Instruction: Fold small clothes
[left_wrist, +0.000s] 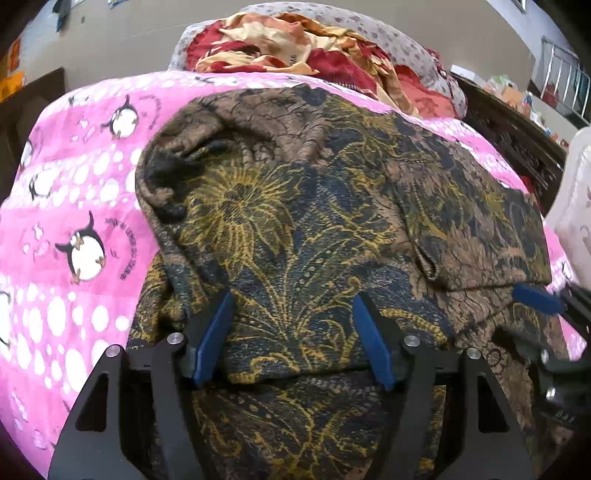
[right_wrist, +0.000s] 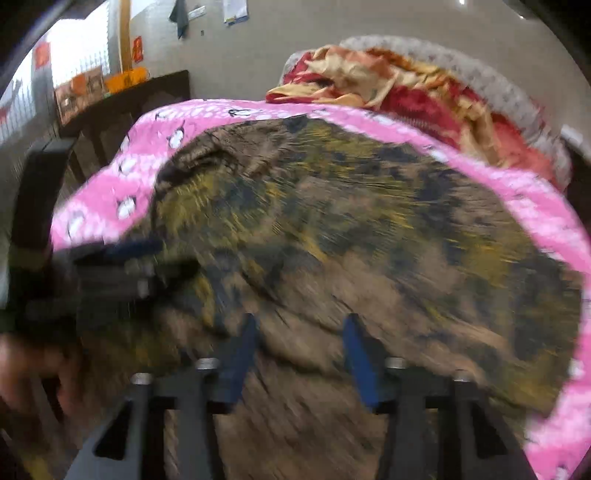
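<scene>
Hovering low over the garment (left_wrist: 303, 206), both tools (left_wrist: 293, 310) (right_wrist: 299, 332) gape apart.

Curved purple lettering beside the penguins on the pink blanket (left_wrist: 74, 206), too small (and warped) to read

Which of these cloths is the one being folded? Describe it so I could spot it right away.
Start from the pink penguin-print sheet that covers the bed. The patterned garment lies spread over its middle, right in front of both open grippers. It is dark brown and navy with yellow leafy flowers, unlike the red and cream blanket bunched at the far end.
</scene>
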